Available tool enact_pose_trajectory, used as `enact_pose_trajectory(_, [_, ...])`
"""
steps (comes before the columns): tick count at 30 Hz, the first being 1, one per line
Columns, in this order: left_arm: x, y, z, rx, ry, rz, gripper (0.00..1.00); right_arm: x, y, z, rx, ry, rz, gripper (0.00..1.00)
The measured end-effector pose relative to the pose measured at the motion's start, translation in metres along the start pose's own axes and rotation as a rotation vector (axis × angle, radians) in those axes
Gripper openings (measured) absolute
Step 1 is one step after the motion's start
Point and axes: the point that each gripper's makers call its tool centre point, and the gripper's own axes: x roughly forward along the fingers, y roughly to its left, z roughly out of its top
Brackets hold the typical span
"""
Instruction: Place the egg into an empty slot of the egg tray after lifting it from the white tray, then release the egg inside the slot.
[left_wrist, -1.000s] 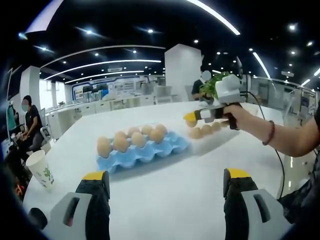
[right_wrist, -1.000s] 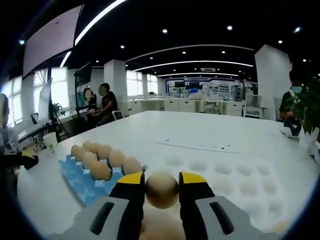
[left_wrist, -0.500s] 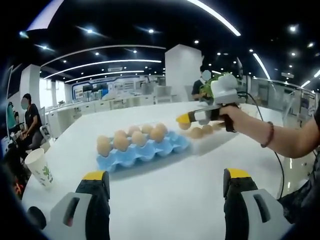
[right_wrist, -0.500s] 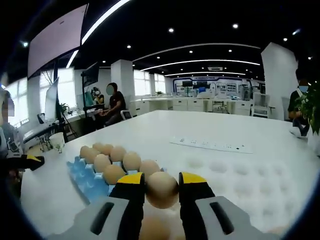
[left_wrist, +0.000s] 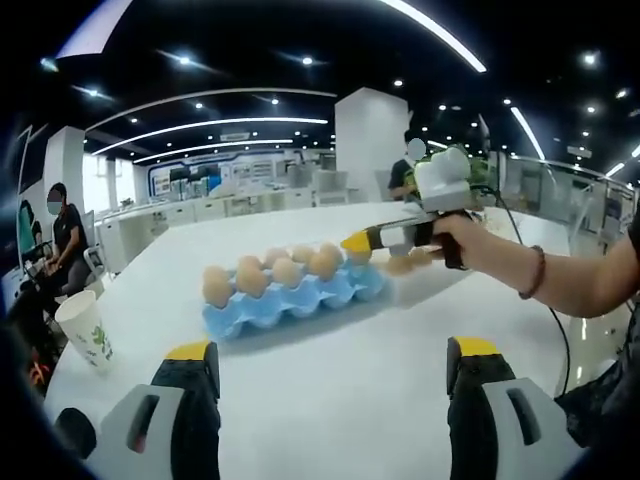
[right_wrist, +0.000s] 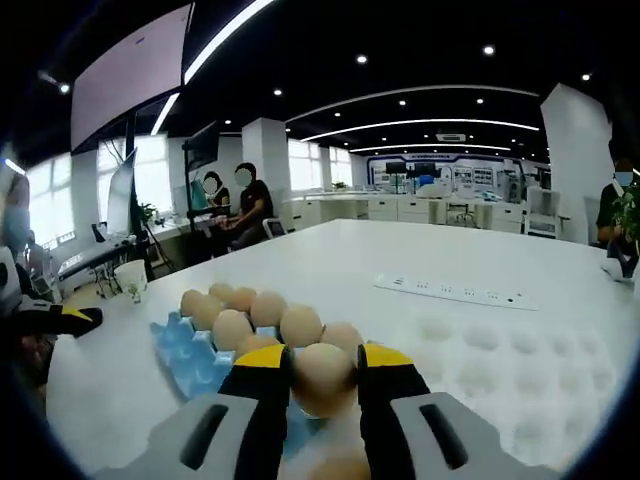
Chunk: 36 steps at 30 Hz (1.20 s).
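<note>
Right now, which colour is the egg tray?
Light blue; the egg tray shows best in the left gripper view.

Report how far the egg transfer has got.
Done: the egg is lifted off the white tray and clamped in the right gripper. In hand: it hangs at the near end of the blue egg tray, beside the eggs already seated. Left: lower it into an empty slot and release. The left gripper is open.

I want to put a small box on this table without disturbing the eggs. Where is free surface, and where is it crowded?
Free: the bare white table between the blue egg tray and the open left gripper; also between the tray and the power strip. Crowded: the tray's far end, where the right gripper holds an egg. A paper cup stands at the table edge.
</note>
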Motion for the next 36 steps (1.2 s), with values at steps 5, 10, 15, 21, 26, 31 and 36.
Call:
enact_pose_trajectory(5, [-0.002,0.004,-0.001,-0.01,-0.001,0.014,0.96,0.005,0.003,-0.004,-0.001,0.009,0.01,0.27])
enact_pose_trajectory(10, [-0.002,0.004,-0.002,-0.012,0.003,0.013,0.96,0.008,0.004,-0.006,-0.055,0.028,-0.005,0.27])
enact_pose_trajectory(15, [-0.003,0.005,0.0,-0.012,-0.003,0.014,0.96,0.013,0.007,-0.011,-0.128,0.072,0.016,0.28])
enact_pose_trajectory(21, [-0.005,0.002,0.004,-0.023,-0.02,-0.006,0.96,0.016,0.008,-0.016,-0.162,0.114,0.056,0.28])
enact_pose_trajectory(26, [-0.006,0.002,0.005,-0.012,-0.015,-0.002,0.96,0.016,0.006,-0.018,-0.099,0.138,0.098,0.28])
enact_pose_trajectory(31, [-0.006,0.001,0.007,-0.015,-0.023,-0.005,0.97,0.017,0.004,-0.019,-0.051,0.143,0.1,0.27])
enact_pose_trajectory(36, [-0.006,-0.001,0.009,-0.01,-0.028,-0.011,0.97,0.016,0.004,-0.02,-0.038,0.149,0.1,0.28])
